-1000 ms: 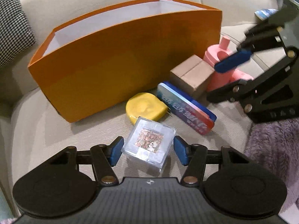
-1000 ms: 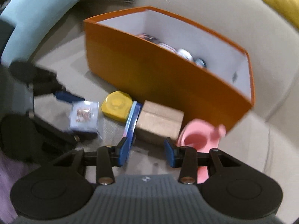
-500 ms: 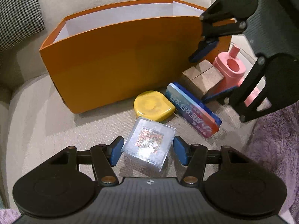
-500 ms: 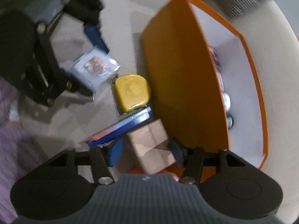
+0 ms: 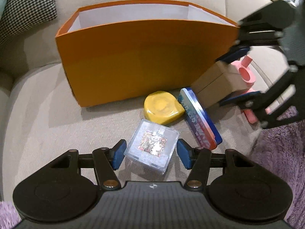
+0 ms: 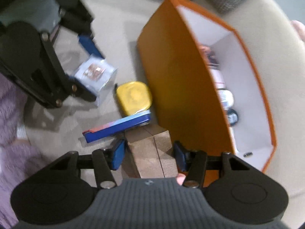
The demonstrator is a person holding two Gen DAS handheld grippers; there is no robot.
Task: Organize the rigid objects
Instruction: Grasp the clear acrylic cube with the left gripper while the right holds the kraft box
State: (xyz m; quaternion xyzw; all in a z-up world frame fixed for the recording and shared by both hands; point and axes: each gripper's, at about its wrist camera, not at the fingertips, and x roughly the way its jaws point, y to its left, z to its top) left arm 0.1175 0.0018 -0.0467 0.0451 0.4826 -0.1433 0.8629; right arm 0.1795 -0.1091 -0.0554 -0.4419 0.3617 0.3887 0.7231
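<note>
My left gripper (image 5: 151, 155) is shut on a clear plastic box (image 5: 152, 145) with a patterned card inside, low over the beige sofa seat. My right gripper (image 6: 148, 155) straddles a brown cardboard box (image 6: 152, 152) beside the orange box (image 6: 181, 76). Its jaws are closing, and both pads lie against the cardboard's sides. In the left wrist view the right gripper (image 5: 236, 76) is at the right, clamping that cardboard box (image 5: 215, 84). A yellow tape measure (image 5: 162, 109) and a blue tin (image 5: 200, 118) lie between the two grippers.
A pink plastic item (image 5: 246, 74) sits behind the cardboard box. The orange box (image 5: 143, 63) holds several small items (image 6: 225, 95). A purple fluffy blanket (image 5: 276, 162) covers the seat at the right. A houndstooth cushion (image 5: 28, 5) leans at the back left.
My right gripper rolled and came down around the cardboard box, which now sits deeper between its pads. The left gripper rolled a little, and the clear box stayed fixed between its pads.
</note>
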